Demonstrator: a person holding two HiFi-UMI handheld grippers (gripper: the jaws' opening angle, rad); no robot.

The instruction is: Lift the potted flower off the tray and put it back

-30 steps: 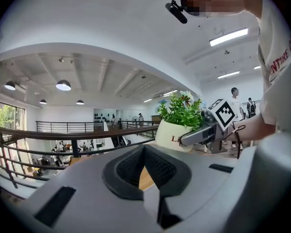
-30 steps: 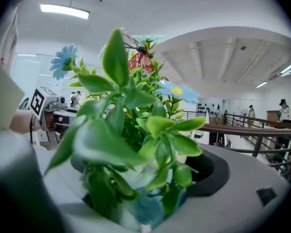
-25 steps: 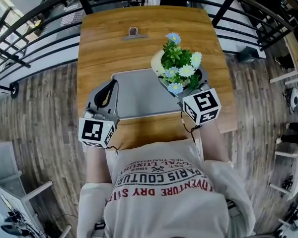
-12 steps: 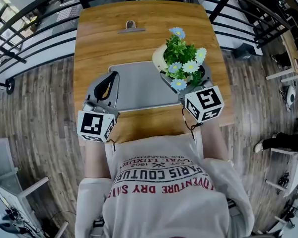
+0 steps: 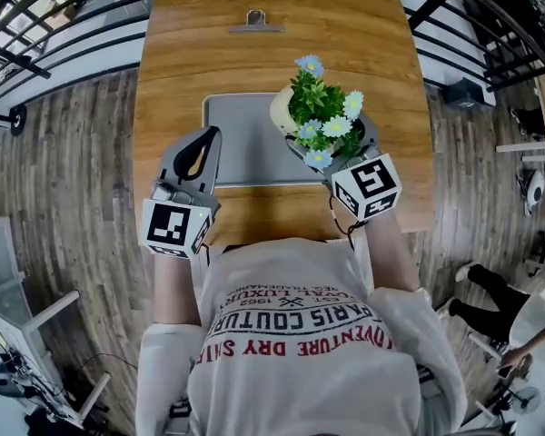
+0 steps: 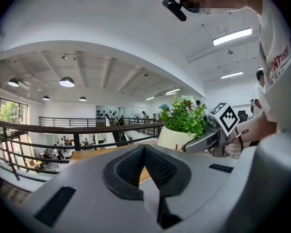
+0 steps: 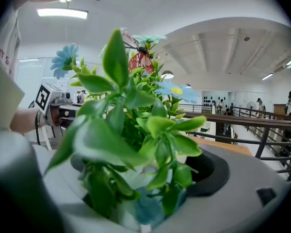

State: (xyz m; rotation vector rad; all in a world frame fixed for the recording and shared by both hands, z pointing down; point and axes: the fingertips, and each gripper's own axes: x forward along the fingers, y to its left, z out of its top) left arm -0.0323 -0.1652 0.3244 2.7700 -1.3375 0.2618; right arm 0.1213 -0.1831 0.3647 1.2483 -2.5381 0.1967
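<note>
The potted flower (image 5: 320, 116), green leaves with blue and white blooms in a cream pot, sits in my right gripper (image 5: 334, 145), which is shut on the pot. It hangs over the right end of the grey tray (image 5: 241, 148); I cannot tell whether it touches the tray. In the right gripper view the leaves (image 7: 131, 130) fill the frame between the jaws of that gripper (image 7: 145, 183). My left gripper (image 5: 205, 140) is shut and holds nothing, at the tray's left edge. From the left gripper (image 6: 144, 152) I see the pot (image 6: 177, 136) to the right.
The tray lies on a wooden table (image 5: 173, 71). A metal clip (image 5: 254, 21) rests near the far edge. Black railings (image 5: 64, 34) run behind and beside the table, with wood floor on both sides. A person's legs (image 5: 490, 293) show at the right.
The head view has shifted, so the table sits higher in the frame. The right gripper keeps its hold on the pot near the tray's right end. The left gripper has barely moved.
</note>
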